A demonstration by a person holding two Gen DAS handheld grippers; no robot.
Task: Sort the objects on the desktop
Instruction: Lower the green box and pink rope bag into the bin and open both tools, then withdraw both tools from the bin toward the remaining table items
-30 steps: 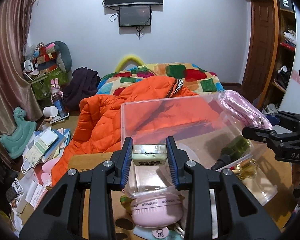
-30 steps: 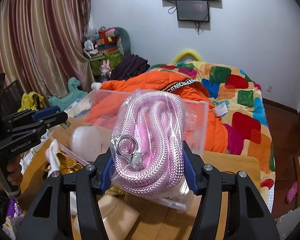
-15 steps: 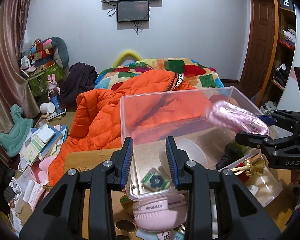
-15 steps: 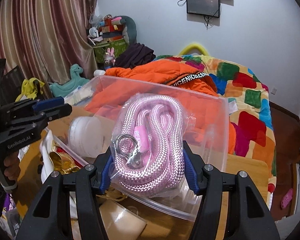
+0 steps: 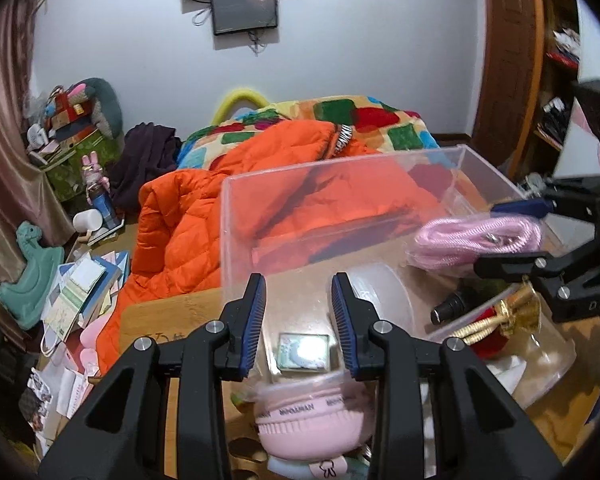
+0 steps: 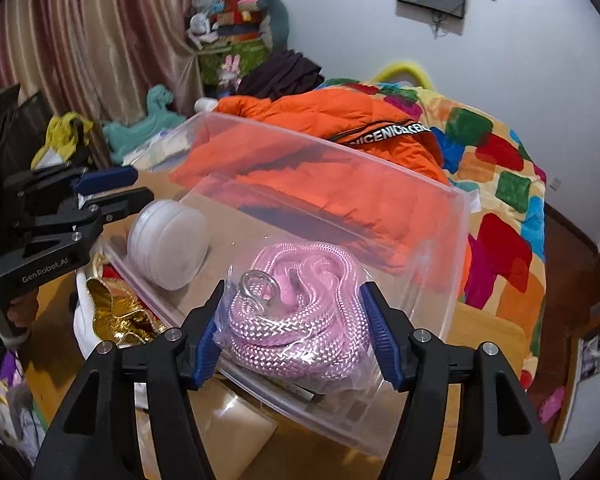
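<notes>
A clear plastic bin (image 5: 340, 164) stands on the wooden desk. My left gripper (image 5: 298, 284) hangs over its near edge, open, with nothing between the fingers. A small green box (image 5: 304, 352) lies flat on the bin floor just below it. My right gripper (image 6: 292, 286) is shut on a bagged pink rope (image 6: 300, 320) with a metal clasp, held low inside the bin (image 6: 340, 152). In the left wrist view the right gripper (image 5: 492, 238) comes in from the right with the rope (image 5: 480, 236). The left gripper (image 6: 140, 186) shows at the left of the right wrist view.
A white round container (image 5: 380, 292) lies in the bin, with a dark bottle (image 5: 448, 308) beside it. A gold and red ornament (image 5: 500, 320) sits in a clear dome at the right. A pink round case (image 5: 312, 416) lies under my left gripper. An orange jacket (image 6: 340, 120) covers the bed behind.
The left gripper let go of the small green box, which fell to the bin floor. The right gripper carried the pink rope down into the bin.
</notes>
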